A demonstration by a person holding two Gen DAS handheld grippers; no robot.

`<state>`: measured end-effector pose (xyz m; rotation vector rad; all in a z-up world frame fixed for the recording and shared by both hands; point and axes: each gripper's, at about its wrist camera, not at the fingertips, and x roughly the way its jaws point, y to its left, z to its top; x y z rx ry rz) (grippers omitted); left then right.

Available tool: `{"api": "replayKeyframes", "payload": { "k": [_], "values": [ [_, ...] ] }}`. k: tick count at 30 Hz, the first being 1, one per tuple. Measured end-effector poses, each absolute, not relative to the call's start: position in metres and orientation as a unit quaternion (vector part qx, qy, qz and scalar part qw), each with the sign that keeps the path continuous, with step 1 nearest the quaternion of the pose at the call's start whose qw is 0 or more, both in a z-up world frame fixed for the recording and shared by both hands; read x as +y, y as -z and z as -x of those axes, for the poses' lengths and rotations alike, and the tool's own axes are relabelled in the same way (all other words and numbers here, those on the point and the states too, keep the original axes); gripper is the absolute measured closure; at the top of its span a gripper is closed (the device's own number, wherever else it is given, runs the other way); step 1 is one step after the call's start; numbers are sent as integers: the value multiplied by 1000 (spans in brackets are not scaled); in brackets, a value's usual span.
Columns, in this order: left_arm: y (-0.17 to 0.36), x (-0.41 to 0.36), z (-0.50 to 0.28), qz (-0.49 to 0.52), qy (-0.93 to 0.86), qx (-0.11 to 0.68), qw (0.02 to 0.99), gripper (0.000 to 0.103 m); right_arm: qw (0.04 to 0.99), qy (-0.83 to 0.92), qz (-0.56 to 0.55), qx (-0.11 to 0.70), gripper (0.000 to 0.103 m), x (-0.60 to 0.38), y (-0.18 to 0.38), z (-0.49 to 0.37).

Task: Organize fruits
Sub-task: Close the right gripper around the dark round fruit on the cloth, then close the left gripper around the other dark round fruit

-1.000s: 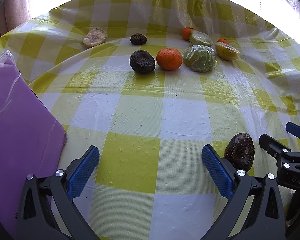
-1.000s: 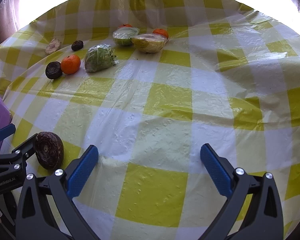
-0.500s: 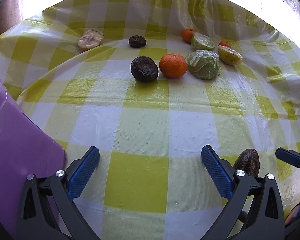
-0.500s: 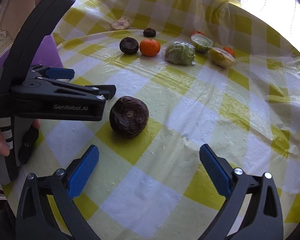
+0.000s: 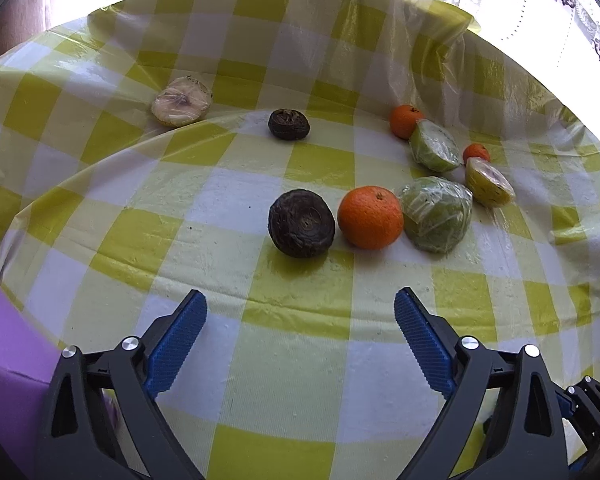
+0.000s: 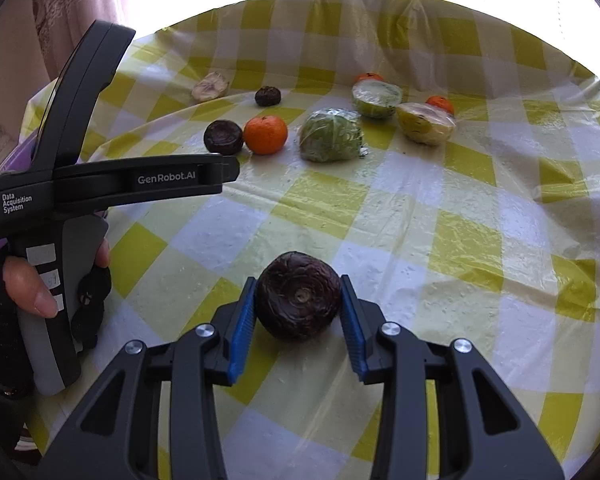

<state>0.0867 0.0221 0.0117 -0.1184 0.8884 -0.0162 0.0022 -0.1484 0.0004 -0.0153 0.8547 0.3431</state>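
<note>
Fruit lies scattered over a worktop [image 6: 440, 216] covered with a yellow-and-white checked plastic cloth. Right tongs [image 6: 299, 312] have just been closing and now clamp a dark wrinkled fruit [image 6: 299, 295] between their blue pads, the fruit resting on the cloth close to the camera. Left tongs [image 5: 300, 344] have just been closing a little yet stand apart with only bare cloth between the pads; in the right wrist view their black body reaches in from the left, gripped by a hand [image 6: 32, 284] in a dark fingerless glove.

Farther back, a second dark fruit [image 5: 301, 223] sits just beside an orange [image 5: 370, 217], which touches a green fruit wrapped in film [image 5: 437, 213]. Behind these lie a yellow wrapped half [image 5: 489, 181], another green wrapped half [image 5: 434, 151], and two smaller oranges, one [image 5: 405, 121] at the green half's far side and one [image 5: 476, 153] between the green and yellow halves. A small dark fruit [image 5: 289, 124] sits alone toward the back, and a pale wrapped half [image 5: 182, 101] lies to its left. A purple sheet [image 5: 8, 360] covers the near left corner.
</note>
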Motion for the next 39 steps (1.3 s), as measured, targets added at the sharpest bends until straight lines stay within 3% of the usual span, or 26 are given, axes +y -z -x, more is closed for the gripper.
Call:
{"api": "replayKeyframes", "payload": {
  "k": [10, 13, 15, 24, 39],
  "values": [
    [-9, 23, -126, 28, -20, 433, 901, 35, 890, -167, -94, 413, 63, -181, 2, -24],
    [-9, 19, -129, 11, -27, 430, 902, 50, 888, -172, -102, 414, 63, -181, 2, -26],
    [-11, 17, -127, 12, -28, 425, 905, 67, 887, -174, -108, 414, 63, -183, 3, -26],
    [-21, 52, -103, 126, -41, 371, 919, 68, 884, -180, -155, 403, 63, -196, 3, -30],
    [-19, 20, -43, 139, 17, 373, 917, 68, 882, -184, -165, 400, 63, -200, 3, -31]
  ]
}}
